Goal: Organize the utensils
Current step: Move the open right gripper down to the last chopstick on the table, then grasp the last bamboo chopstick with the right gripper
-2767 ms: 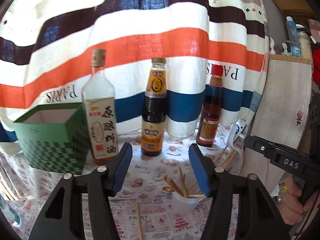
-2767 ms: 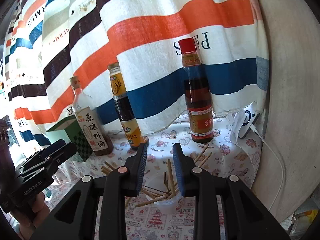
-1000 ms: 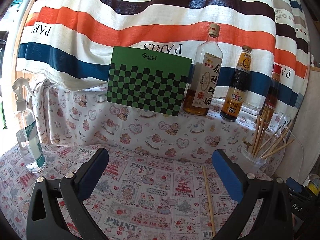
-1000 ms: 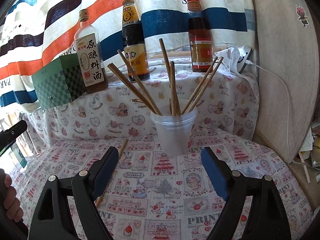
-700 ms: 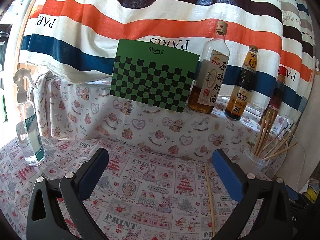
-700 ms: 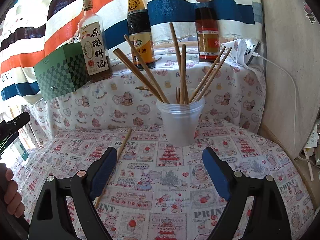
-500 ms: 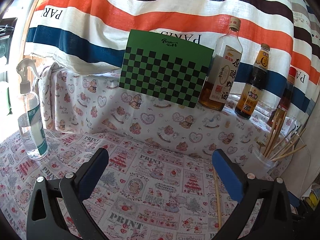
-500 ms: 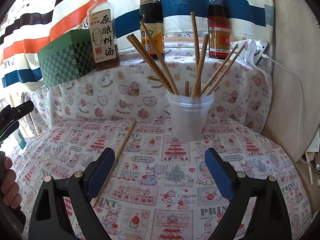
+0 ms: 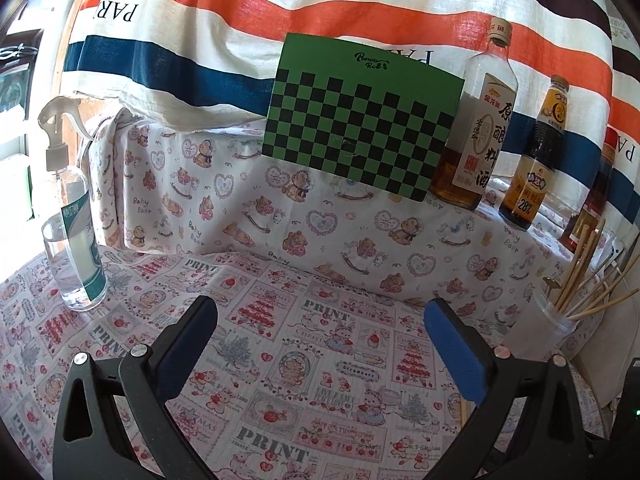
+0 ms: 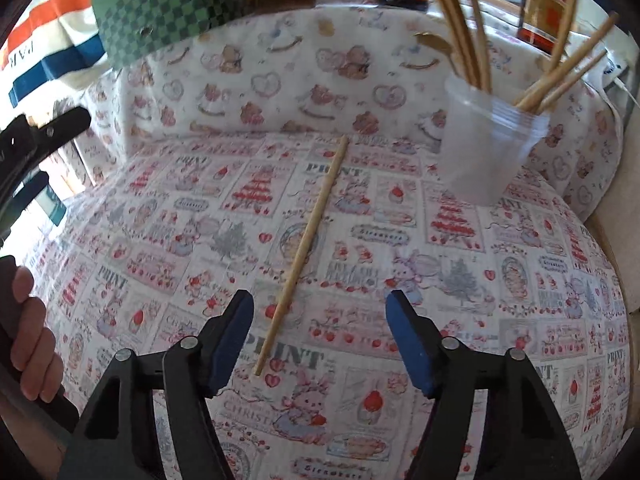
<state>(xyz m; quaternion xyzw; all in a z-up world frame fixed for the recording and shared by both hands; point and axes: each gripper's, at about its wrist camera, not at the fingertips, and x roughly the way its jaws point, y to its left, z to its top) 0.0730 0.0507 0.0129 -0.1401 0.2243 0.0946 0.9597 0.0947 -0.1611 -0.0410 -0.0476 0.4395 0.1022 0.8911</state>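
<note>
On the desk with its patterned cloth (image 10: 520, 280), one pale wooden chopstick (image 10: 308, 236) lies loose, running from near the right claw (image 10: 320, 338) away toward the cloth-draped ledge at the far side. To its right stands a clear plastic cup (image 10: 480, 152) already holding a bunch of similar wooden chopsticks (image 10: 464, 28), with a small brass-coloured utensil (image 10: 434, 42) among them. By the look of it most of the sorting is done and this single stick is what remains to go in the cup.

The right claw tilts steeply down at the desk, hovering above the near end of the loose chopstick; its blue-padded jaws are closing, but the stick lies just inside the left pad, untouched, and nothing is gripped yet.

The left claw (image 9: 320, 344) hangs farther to the left, pointing gently downward over bare cloth, its jaws spread wide and empty. From its view the cup (image 9: 548, 328) sits at the far right. A hand (image 10: 28, 328) holding that tool shows at the left edge of the right view.

On the ledge behind stand a green checkered box (image 9: 360, 128), three sauce bottles (image 9: 476, 132) and, lower at far left, a clear spray bottle (image 9: 74, 240).
</note>
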